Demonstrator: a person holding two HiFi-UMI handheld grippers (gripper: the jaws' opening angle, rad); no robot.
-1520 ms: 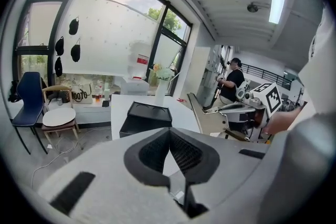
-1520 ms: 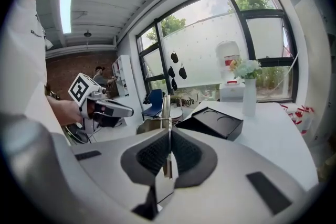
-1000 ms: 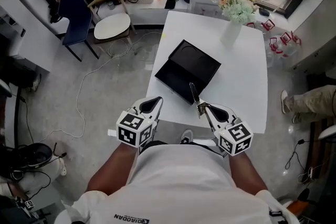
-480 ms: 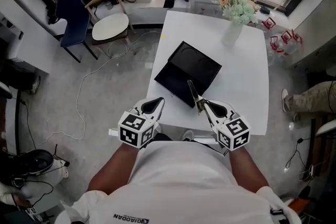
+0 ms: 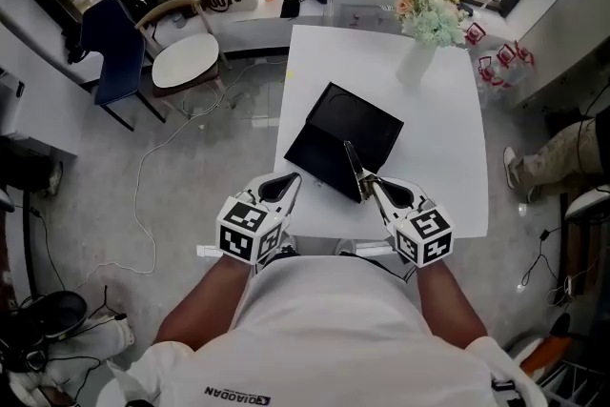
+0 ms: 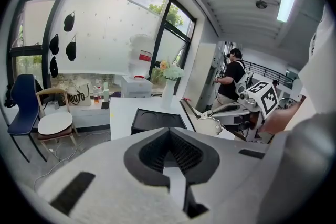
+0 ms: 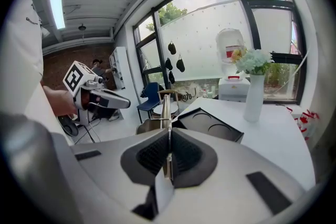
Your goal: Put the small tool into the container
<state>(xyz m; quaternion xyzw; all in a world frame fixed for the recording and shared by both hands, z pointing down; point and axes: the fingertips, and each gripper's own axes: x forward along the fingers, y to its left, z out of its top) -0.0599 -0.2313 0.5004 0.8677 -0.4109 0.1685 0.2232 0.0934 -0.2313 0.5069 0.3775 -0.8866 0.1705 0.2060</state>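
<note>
Above table: tool between right gripper's jaws

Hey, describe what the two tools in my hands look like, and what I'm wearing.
Both the left tool and right tool are white with dark ribbed pads, tapering to a point. Each carries a cube of black-and-white square markers. You wear a white short-sleeved shirt.

Shiny metal tool, matt black plastic container, smooth white table

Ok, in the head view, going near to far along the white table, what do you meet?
The right hand-held gripper shut on a thin metal tool → black rectangular container → tall white vase of pale flowers.
</note>
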